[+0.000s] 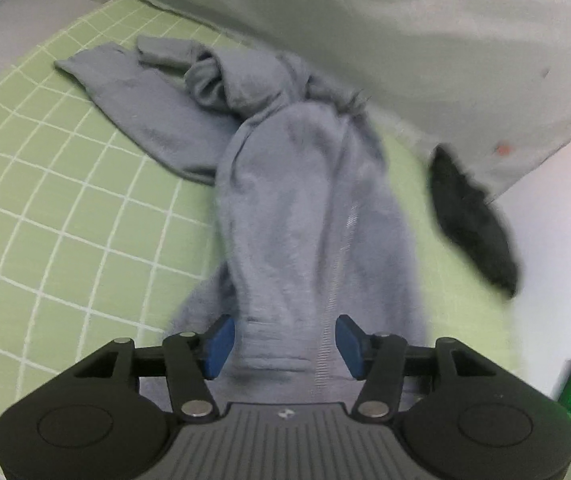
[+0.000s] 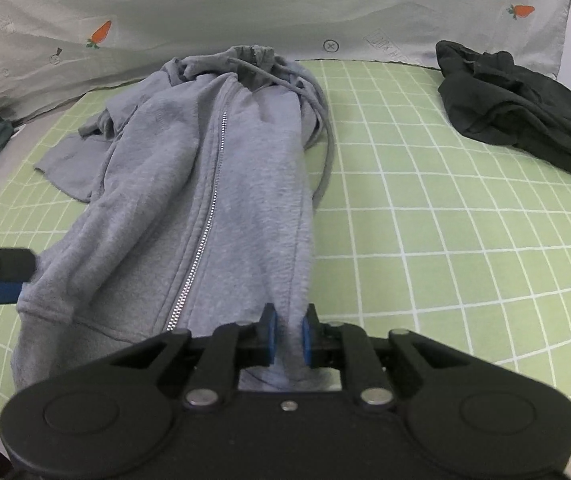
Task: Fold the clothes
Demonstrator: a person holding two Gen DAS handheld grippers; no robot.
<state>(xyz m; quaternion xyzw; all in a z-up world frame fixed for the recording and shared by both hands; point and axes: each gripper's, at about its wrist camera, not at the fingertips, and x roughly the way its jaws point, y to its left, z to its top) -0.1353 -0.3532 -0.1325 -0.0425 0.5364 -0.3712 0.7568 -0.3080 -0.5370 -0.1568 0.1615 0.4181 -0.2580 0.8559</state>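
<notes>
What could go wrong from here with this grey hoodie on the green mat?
1. Only the right gripper pinches the grey hoodie's hem; the left gripper stands open, so pulling could skew it.
2. The loose drawstring trails onto the green mat and may get folded in crooked.
3. The bunched sleeve could leave a lumpy fold.

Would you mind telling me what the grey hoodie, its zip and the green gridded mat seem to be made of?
The grey hoodie looks like soft matte fleece-type knit: fuzzy surface, loose rounded folds, ribbed hem. Its zip seems metal: small silvery teeth that glint. The green gridded mat looks smooth, flat and matte with printed white lines, possibly a plastic or rubber mat, though the pictures cannot settle that.
</notes>
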